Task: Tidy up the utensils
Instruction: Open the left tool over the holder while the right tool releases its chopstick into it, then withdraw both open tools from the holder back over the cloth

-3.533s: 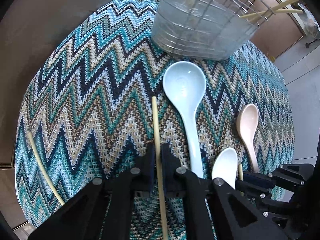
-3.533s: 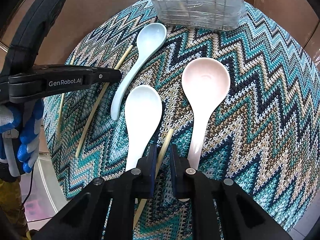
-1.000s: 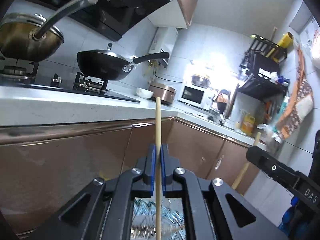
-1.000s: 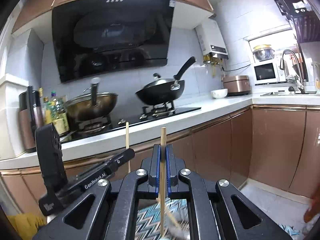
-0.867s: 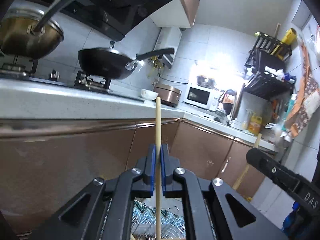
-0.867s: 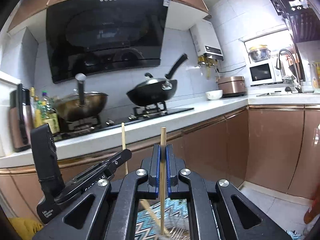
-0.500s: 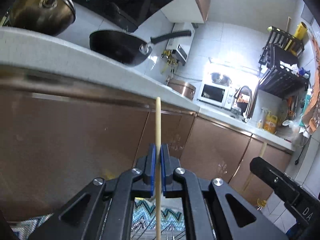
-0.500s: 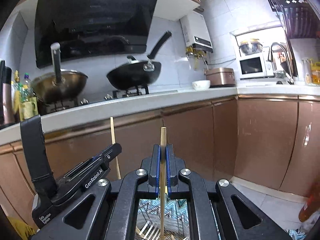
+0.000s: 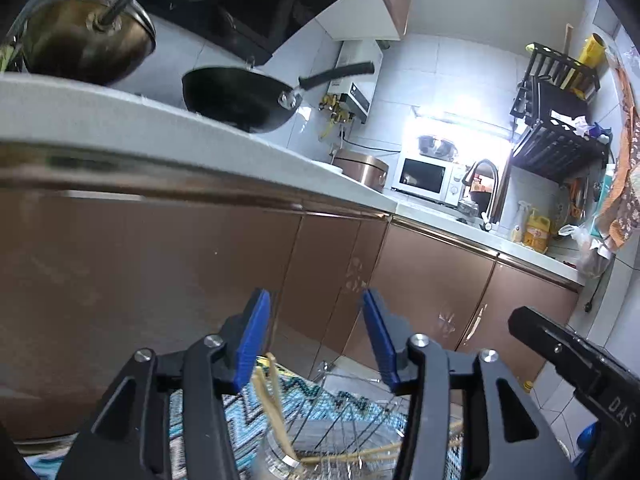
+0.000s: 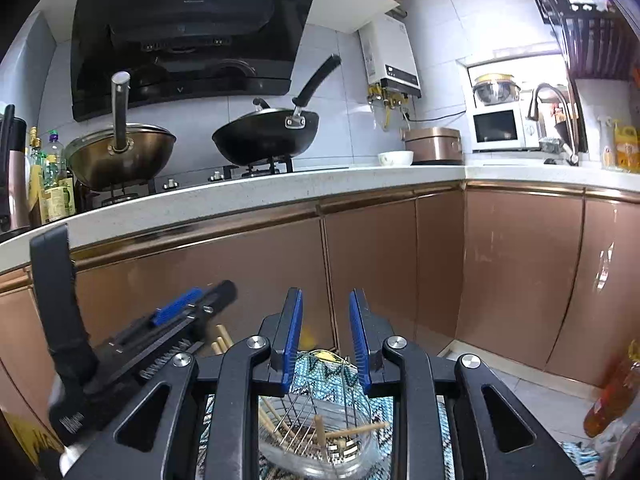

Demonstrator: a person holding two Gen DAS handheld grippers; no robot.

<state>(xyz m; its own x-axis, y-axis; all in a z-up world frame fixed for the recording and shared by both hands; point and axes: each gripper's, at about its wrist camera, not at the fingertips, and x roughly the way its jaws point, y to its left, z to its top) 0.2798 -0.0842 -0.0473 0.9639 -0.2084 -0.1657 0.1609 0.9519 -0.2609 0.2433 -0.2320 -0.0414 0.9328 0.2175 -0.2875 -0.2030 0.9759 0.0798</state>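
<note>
My left gripper (image 9: 316, 340) is open and empty, its blue pads spread wide above the wire basket (image 9: 352, 436). Several pale wooden chopsticks (image 9: 272, 400) stand and lie in that basket. My right gripper (image 10: 325, 338) is also open and empty, directly above the same basket (image 10: 320, 432), where several chopsticks (image 10: 320, 434) rest among the wires. The left gripper (image 10: 192, 304) shows at the left of the right wrist view, open. The right gripper's body (image 9: 576, 356) shows at the right of the left wrist view. The basket stands on the zigzag-patterned cloth (image 9: 240, 408).
Brown kitchen cabinets (image 10: 400, 272) and a white counter (image 10: 280, 188) stand close behind the basket. A black wok (image 10: 266, 140) and a steel pot (image 10: 120, 156) sit on the stove. A microwave (image 10: 500, 128) and a sink tap (image 10: 556, 116) are at the right.
Both grippers were shut on upright chopsticks half a second ago. Both have opened, and the chopsticks have dropped into the basket below.
</note>
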